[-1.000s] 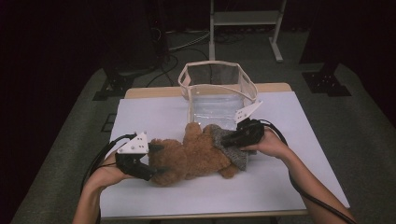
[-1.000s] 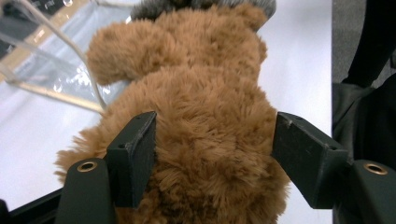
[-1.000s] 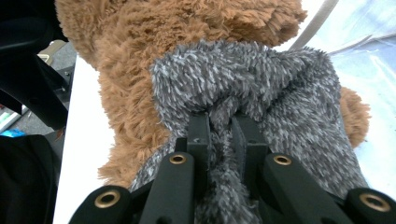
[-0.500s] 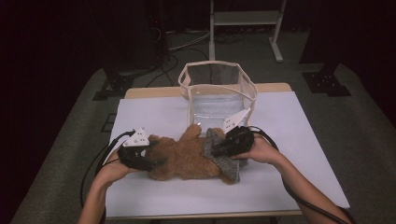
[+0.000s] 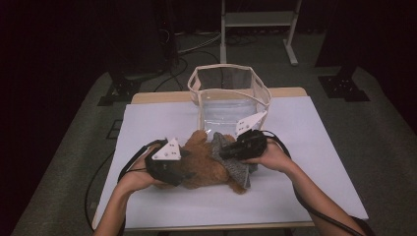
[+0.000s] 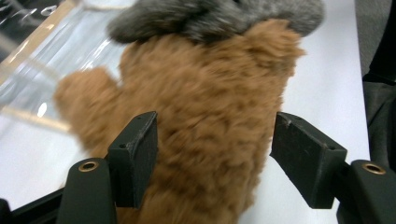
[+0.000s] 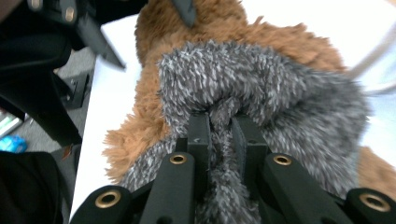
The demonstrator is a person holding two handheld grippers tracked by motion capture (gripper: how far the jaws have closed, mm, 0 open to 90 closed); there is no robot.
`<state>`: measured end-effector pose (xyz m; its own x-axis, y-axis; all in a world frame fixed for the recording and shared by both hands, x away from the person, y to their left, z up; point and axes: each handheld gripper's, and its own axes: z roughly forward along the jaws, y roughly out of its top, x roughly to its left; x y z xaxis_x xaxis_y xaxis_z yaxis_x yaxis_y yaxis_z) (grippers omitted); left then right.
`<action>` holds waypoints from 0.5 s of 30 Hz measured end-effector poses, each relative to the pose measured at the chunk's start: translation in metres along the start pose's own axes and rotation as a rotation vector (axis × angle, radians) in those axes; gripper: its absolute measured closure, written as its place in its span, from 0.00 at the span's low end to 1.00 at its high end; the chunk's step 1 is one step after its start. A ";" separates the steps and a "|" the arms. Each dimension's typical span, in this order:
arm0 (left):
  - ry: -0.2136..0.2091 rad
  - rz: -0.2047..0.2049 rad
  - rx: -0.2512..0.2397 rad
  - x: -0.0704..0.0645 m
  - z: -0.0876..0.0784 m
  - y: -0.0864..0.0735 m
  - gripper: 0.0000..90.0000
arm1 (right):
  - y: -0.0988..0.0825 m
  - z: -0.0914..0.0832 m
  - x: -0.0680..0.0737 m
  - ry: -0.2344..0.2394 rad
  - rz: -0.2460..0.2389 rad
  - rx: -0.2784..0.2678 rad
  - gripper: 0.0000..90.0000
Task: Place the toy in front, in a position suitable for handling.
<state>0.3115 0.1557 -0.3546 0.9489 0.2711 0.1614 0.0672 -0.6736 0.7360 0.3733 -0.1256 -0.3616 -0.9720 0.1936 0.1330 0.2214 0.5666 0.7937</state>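
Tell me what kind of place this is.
Probably a lab or studio recording bay: white-topped table on grey carpet, black stand bases around it, dark surroundings, a white metal frame behind.

Mitten (image 5: 209,167) before bag (image 5: 228,96) (on table (image 5: 314,147))

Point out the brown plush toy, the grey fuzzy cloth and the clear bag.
brown plush toy (image 6: 205,116), left gripper view, its body.
grey fuzzy cloth (image 7: 261,84), right gripper view, its bunched fold.
clear bag (image 5: 228,105), high view, front wall.
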 end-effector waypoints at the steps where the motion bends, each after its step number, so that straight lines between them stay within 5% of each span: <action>1: -0.006 0.008 -0.005 -0.001 0.005 0.005 0.34 | -0.001 -0.006 -0.001 -0.008 0.007 -0.009 0.87; 8: -0.029 0.042 -0.002 -0.007 0.028 0.024 0.22 | -0.016 -0.037 -0.011 -0.055 0.053 -0.033 0.87; 15: 0.041 0.067 0.054 -0.005 0.054 0.033 0.11 | -0.031 -0.054 -0.016 -0.065 0.084 -0.058 0.87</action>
<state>0.3256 0.0947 -0.3669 0.9384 0.2519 0.2366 0.0221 -0.7270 0.6863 0.3779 -0.1892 -0.3568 -0.9428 0.2906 0.1632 0.2950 0.4997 0.8144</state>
